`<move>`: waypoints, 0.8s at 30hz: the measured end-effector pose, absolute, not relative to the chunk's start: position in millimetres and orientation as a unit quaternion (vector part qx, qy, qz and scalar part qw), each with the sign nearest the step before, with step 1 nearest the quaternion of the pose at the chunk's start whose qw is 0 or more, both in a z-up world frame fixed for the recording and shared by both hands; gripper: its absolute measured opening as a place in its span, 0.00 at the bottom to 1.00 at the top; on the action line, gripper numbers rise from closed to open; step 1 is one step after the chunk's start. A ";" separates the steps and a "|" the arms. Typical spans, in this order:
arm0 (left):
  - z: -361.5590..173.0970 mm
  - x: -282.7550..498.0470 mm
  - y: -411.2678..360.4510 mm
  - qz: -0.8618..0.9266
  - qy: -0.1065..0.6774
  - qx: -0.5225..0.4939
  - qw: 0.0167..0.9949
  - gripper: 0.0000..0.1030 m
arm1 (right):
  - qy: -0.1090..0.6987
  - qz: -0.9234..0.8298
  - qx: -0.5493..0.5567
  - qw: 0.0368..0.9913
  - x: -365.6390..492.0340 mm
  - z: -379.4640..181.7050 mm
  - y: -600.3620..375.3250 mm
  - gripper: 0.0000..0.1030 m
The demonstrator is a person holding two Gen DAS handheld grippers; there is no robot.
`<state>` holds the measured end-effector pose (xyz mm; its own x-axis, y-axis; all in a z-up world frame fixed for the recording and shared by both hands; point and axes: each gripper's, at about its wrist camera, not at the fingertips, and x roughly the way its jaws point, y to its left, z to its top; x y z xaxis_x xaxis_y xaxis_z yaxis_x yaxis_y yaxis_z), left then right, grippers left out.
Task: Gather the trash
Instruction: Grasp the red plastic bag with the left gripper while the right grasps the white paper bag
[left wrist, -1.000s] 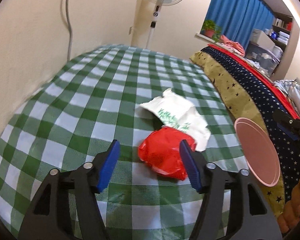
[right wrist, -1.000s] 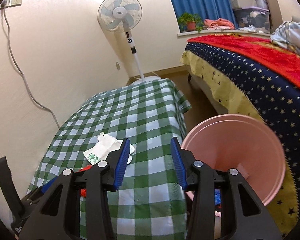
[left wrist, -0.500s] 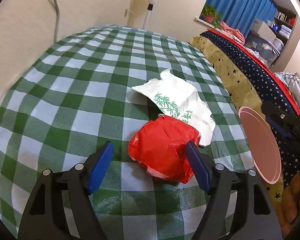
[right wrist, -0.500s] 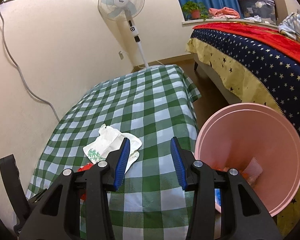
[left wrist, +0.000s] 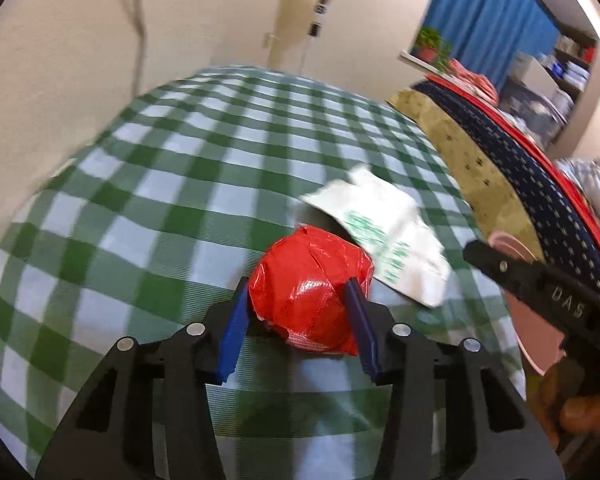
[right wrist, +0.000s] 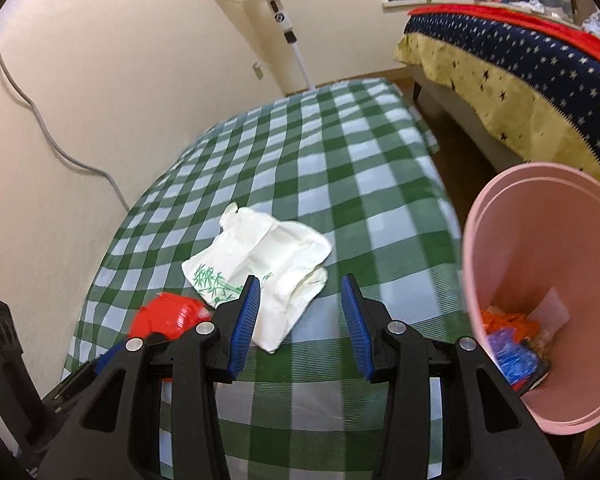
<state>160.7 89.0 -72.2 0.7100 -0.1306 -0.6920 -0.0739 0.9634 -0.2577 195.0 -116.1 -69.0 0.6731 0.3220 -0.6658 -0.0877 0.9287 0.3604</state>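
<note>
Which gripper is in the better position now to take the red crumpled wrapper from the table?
Left. The left gripper has just been closing, with the red wrapper between its pads. The right gripper is empty, above the white bag.

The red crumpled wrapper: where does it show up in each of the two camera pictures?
Left wrist view: the red wrapper sits low in the middle, between the left gripper pads, which have just been closing on it.
Right wrist view: low left, partly hidden behind the right gripper.
Shared landmark: the white bamboo-print bag lying beside it.
</note>
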 end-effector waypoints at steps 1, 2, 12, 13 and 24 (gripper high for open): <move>-72.0 160.4 93.3 -0.007 0.378 -0.139 0.915 0.45 | 0.392 0.115 0.150 0.900 196.5 -71.1 -113.3 0.42; -72.0 160.5 96.6 0.000 0.377 -0.143 0.915 0.45 | 0.396 0.115 0.146 0.899 198.7 -73.7 -108.2 0.42; -74.4 165.4 98.2 -0.001 0.379 -0.145 0.914 0.45 | 0.424 0.110 0.109 0.892 208.7 -89.7 -86.4 0.34; -74.8 165.6 98.3 -0.001 0.379 -0.145 0.914 0.45 | 0.426 0.111 0.107 0.891 209.1 -90.1 -85.4 0.31; -75.1 164.6 96.4 -0.002 0.378 -0.144 0.914 0.45 | 0.423 0.120 0.087 0.894 207.8 -89.4 -76.9 0.00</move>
